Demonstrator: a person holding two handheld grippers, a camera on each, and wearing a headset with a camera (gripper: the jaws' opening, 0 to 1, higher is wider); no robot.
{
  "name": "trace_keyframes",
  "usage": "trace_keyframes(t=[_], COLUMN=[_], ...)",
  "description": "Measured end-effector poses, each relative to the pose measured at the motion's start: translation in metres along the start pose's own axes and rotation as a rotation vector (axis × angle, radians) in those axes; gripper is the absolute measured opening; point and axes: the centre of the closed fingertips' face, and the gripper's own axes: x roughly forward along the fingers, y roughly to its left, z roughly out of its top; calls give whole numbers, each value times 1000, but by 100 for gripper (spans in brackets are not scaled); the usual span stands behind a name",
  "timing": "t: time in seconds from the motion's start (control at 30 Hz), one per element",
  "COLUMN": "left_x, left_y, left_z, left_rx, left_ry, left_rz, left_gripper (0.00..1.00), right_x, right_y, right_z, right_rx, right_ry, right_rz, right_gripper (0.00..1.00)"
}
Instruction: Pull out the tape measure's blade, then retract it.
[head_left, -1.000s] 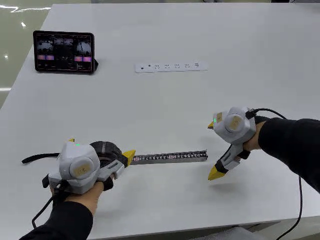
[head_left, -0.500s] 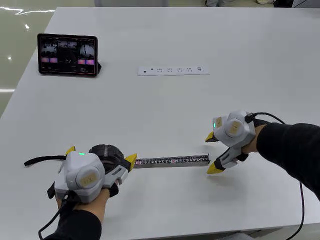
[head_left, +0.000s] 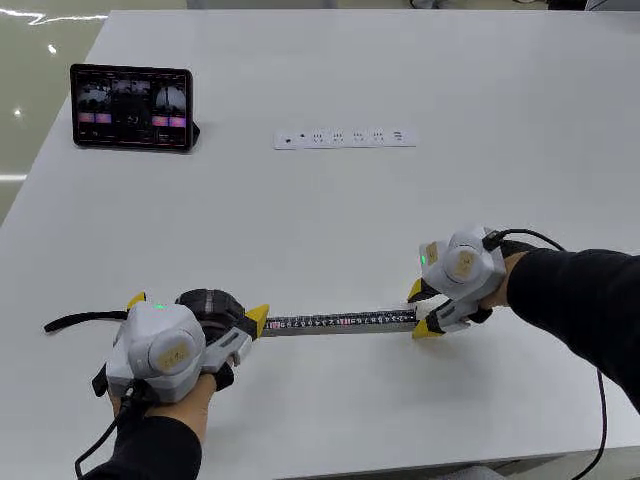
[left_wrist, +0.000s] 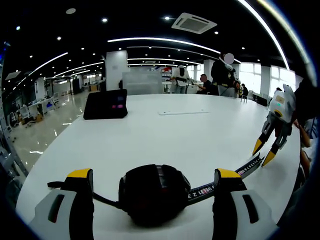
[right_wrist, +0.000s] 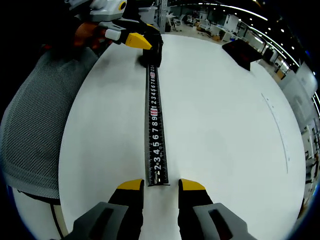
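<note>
Tablet (head_left: 130, 106) (screen lit), power strip (head_left: 345, 137), white table (head_left: 480, 100).

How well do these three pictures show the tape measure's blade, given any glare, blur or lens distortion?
Head view: even light, soft shadows, glare streaks on the floor, blade markings too small to read. Left gripper view: fisheye bends the ceiling lights into arcs; the case is dark, with little detail. Right gripper view: numerals sharp and legible, table edge bowed.

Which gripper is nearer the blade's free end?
Right. The right gripper has its open jaws on either side of the blade's free end. The left gripper is at the opposite end, straddling the tape measure case.
</note>
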Motion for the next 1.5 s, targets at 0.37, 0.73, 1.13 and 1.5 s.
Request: trace_keyframes(t=[0.37,0.73,1.13,1.5], left_x=[1,8,11,13], left_y=[9,8,3,4], left_z=[-6,-18,-25,-29], left_rx=[-24,-17,-85,-111], left_ry=[7,42,86,123], left_rz=[39,50,39,14], left_gripper=[99,90,68,64], right_x=[2,5,6,4], right_y=[1,2,1,1], right_z=[1,2,2,1], right_rx=[39,31,78,97], right_ry=[11,93,177,155], right_rz=[21,22,-9,-11], right_gripper=[12,11,11,10])
